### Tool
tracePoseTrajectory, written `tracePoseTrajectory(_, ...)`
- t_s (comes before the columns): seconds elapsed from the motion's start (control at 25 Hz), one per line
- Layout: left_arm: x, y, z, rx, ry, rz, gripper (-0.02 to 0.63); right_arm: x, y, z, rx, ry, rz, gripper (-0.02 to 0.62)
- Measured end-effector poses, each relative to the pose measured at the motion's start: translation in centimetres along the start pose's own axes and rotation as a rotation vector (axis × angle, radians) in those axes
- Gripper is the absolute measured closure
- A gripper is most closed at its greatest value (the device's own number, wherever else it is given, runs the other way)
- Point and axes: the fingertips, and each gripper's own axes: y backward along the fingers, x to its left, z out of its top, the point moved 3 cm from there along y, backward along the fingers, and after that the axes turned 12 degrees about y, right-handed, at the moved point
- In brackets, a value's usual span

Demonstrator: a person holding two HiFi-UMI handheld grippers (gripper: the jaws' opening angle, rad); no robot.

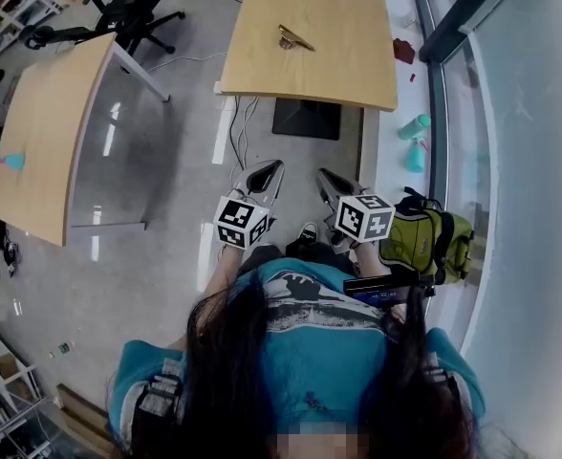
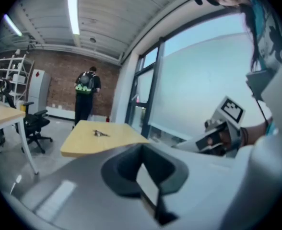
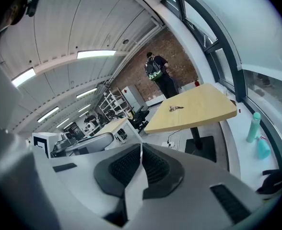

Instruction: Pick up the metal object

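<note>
The left gripper [image 1: 271, 170] and the right gripper [image 1: 327, 177] are side by side low in front of the person, each with its jaws pressed fully together and nothing between them. They are well apart from the small brass-coloured metal object [image 1: 294, 37], which lies near the middle of the square light-wood table [image 1: 348, 75] ahead. Between them are grey floor [image 1: 166, 285], white cables [image 1: 238, 127] and the table's black base plate [image 1: 307, 119]; a green backpack [image 1: 429, 237] sits just right of the right gripper, and a long wooden table [image 1: 42, 132] stands to the left.

Grey floor [image 1: 157, 285], 2 wooden tables [image 1: 343, 70], brick back wall [image 2: 59, 87]
</note>
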Motion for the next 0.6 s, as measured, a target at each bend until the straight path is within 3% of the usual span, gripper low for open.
tracePoseTrajectory(0.6,0.4,-4.6,0.3,0.056,0.0,0.046,0.606,-4.8,-1.6,0.8,0.024,-0.05,0.045,0.575)
